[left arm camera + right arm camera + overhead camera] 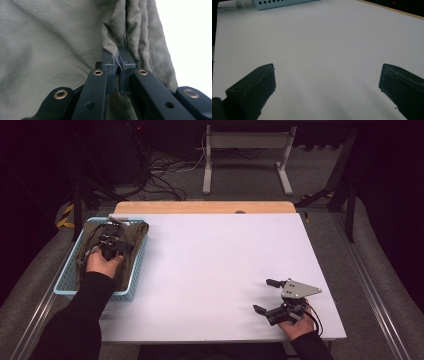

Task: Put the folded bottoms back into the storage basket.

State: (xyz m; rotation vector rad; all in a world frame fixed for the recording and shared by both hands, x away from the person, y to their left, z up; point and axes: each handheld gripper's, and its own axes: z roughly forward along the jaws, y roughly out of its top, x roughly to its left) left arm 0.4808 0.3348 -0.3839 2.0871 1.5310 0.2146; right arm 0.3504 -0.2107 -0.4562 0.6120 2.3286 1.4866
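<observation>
The white table [215, 270] lies broad and bare in front of me, with the light blue basket [136, 270] sitting at its left edge. An olive-green cloth [131, 237] is bundled inside that basket, and that cloth is what I am working on. My left claw [109, 242] reaches down into the basket, and in the left gripper view its jaws are pressed together on a pinched ridge of the cloth [130, 32], the fabric bunching up in folds just above the pads. My right claw [272, 296] rests near the front right corner of the table, well apart from the basket, its jaws spread wide with nothing between them; from its own view I see bare tabletop and the basket's perforated wall [284, 3] far off. I judge the step in hand to be lifting the cloth out of the basket. To do that well, I should keep the left claw clamped firmly, since only a thin fold is caught and it could slip free under the cloth's own weight. I would raise it straight up until the hanging part clears the basket's rim, so the cloth does not drag the light basket along, then carry it toward the open middle of the table where my right claw can take a second hold.
</observation>
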